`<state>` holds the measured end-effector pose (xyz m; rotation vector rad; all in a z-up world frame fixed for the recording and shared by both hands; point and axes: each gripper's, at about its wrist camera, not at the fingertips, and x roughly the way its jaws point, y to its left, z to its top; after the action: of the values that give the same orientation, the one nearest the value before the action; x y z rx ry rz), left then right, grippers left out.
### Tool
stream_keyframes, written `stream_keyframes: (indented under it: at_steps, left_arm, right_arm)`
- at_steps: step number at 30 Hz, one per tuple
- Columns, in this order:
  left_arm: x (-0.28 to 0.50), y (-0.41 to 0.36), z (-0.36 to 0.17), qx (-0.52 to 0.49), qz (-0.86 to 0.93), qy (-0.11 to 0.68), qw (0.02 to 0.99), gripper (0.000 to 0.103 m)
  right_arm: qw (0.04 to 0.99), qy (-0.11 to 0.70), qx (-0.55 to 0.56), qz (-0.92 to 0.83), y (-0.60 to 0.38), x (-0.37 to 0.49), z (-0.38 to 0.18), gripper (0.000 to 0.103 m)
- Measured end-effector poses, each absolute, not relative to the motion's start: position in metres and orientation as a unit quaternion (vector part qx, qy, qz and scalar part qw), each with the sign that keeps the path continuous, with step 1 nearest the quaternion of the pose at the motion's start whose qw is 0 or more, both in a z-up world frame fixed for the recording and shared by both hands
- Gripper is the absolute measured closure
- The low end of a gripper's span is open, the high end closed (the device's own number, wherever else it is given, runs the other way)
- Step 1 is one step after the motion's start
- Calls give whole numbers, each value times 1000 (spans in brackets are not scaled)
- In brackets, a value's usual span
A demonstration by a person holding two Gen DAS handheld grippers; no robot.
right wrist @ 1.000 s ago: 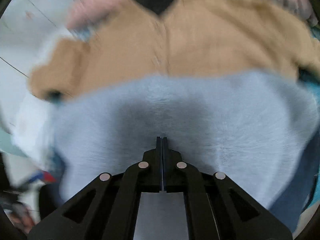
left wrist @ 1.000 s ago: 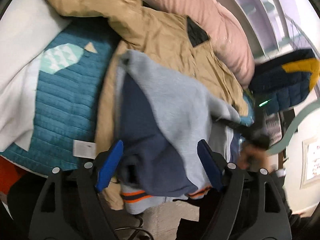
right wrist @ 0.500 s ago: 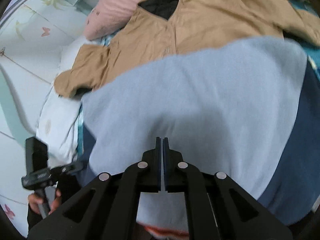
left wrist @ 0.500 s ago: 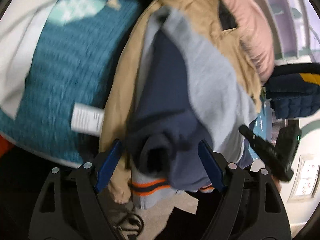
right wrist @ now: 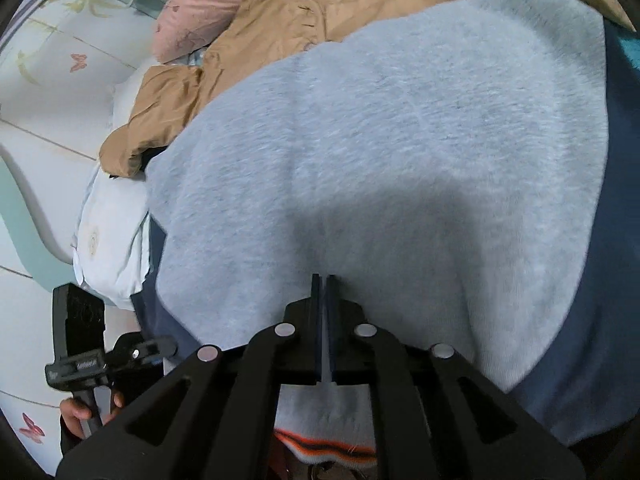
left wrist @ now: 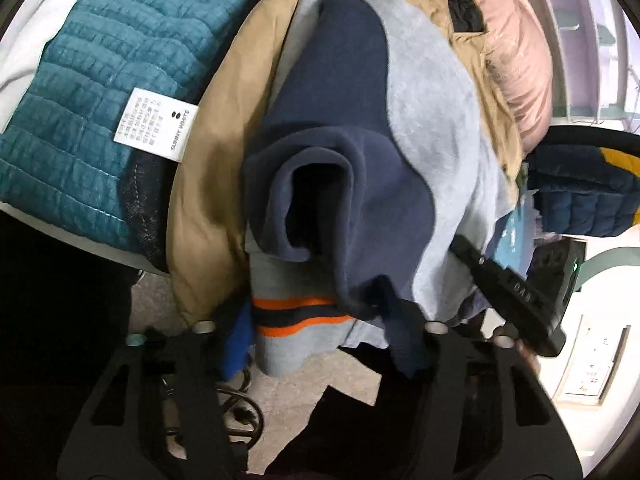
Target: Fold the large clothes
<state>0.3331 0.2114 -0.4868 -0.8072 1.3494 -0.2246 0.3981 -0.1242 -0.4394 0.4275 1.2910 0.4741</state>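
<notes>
A grey and navy fleece sweater (left wrist: pixel 420 120) with an orange-striped hem (left wrist: pixel 296 312) hangs over the bed's edge on top of a tan jacket (left wrist: pixel 224 128). My left gripper (left wrist: pixel 320 344) is open, its jaws spread wide on either side of the sweater's hem and navy sleeve opening (left wrist: pixel 312 208). My right gripper (right wrist: pixel 323 292) is shut on the sweater's grey fabric (right wrist: pixel 400 140) near the hem. The right gripper also shows in the left wrist view (left wrist: pixel 508 288), at the sweater's right edge. The left gripper shows in the right wrist view (right wrist: pixel 112 356), in a hand.
A teal quilt (left wrist: pixel 100 80) with a white label lies left of the jacket. A pink pillow (left wrist: pixel 520 60) and a navy-and-yellow puffer jacket (left wrist: pixel 592 188) lie at the right. The tan jacket (right wrist: pixel 320 12) spreads behind the sweater. Cables (left wrist: pixel 236 412) lie on the floor below.
The left gripper has moved in closer to the sweater's hem, which now hangs between its open jaws. The right gripper stays shut on the grey fabric and has pulled it nearer.
</notes>
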Motion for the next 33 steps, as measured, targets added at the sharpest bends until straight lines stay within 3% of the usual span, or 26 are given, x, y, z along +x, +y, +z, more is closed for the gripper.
stream_keyframes:
  at_steps: [7, 9, 10, 14, 22, 28, 33]
  left_arm:
    - [334, 213, -470, -380, -124, 582, 708, 58]
    - [334, 217, -468, -396, -124, 572, 707, 72]
    - [333, 219, -466, -395, -117, 568, 713, 86]
    - [330, 212, -449, -362, -122, 553, 740, 94]
    - [341, 184, -440, -315, -95, 583, 743, 91]
    - [341, 190, -450, -353, -58, 598, 717, 63]
    - [346, 182, -438, -340, -48, 591, 730, 63]
  right_arm:
    - [741, 607, 176, 226, -110, 383, -456, 103]
    - [736, 609, 188, 230, -114, 385, -460, 103]
    - [732, 611, 194, 229, -115, 385, -458, 103]
    - [738, 613, 175, 222, -113, 374, -443, 101]
    - [739, 605, 195, 224, -121, 366, -454, 103]
    - [736, 603, 207, 230, -128, 363, -454, 103]
    - [732, 603, 215, 234, -132, 362, -454, 103]
